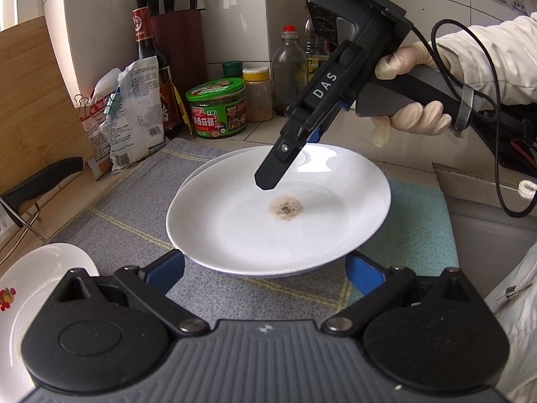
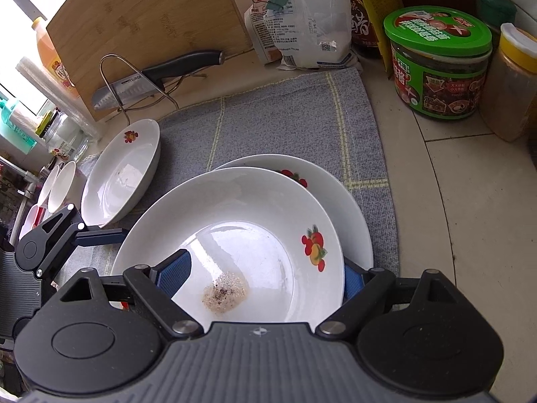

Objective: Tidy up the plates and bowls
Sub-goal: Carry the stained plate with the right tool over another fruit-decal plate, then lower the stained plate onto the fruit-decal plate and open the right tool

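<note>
A white plate with a brown stain (image 1: 278, 211) lies on top of a second white plate (image 1: 201, 171) on the grey mat. In the right wrist view the top plate (image 2: 235, 235) shows a fruit print and covers the lower plate (image 2: 352, 208). My right gripper (image 2: 265, 278) is open, with one finger inside the top plate and one outside its far rim; it also shows in the left wrist view (image 1: 272, 181). My left gripper (image 1: 265, 268) is open, its blue pads either side of the plates' near edge. A third plate (image 2: 120, 174) lies to the left.
A grey mat (image 2: 285, 124) covers the counter. Behind it stand a green-lidded jar (image 1: 216, 107), sauce bottles, a knife block, bagged goods (image 1: 134, 114), a wooden cutting board (image 2: 144, 27) and a knife (image 2: 157, 77) on a wire stand. Small white bowls (image 2: 57, 184) sit far left.
</note>
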{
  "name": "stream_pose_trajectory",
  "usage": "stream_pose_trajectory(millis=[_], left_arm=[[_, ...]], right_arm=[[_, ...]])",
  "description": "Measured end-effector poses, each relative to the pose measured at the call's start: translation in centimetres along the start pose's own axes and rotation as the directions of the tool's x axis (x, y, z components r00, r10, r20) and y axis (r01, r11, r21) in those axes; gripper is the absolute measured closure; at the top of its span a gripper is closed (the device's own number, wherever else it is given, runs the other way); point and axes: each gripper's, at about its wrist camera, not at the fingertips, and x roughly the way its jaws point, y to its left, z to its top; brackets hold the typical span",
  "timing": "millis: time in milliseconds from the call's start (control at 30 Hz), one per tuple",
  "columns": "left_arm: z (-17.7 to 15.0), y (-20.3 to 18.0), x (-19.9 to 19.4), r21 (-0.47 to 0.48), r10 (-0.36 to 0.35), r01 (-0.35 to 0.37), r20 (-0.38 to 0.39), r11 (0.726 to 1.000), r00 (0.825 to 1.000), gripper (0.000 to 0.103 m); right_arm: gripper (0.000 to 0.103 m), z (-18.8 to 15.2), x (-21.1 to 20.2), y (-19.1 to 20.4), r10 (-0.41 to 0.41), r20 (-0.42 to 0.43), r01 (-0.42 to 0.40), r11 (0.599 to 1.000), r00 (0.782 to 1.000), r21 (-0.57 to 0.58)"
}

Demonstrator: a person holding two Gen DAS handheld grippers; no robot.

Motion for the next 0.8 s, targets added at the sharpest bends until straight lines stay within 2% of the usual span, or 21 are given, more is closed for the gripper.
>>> stream_pose_trajectory(millis=[267, 800], left_arm=[[0.5, -0.5, 0.0, 0.049, -0.013, 0.011, 0.035, 0.999, 0.999, 0.002], [0.1, -0.9, -0.9, 0.036, -0.003, 0.002, 0.041, 0.999, 0.999, 0.003]], right_arm=[[0.01, -0.3, -0.5, -0.3, -0.003, 0.008, 0.002, 1.0, 1.0, 0.015], [0.01, -1.3, -2.2, 0.2, -0.036, 0.039, 0.036, 0.999, 0.999, 0.018]])
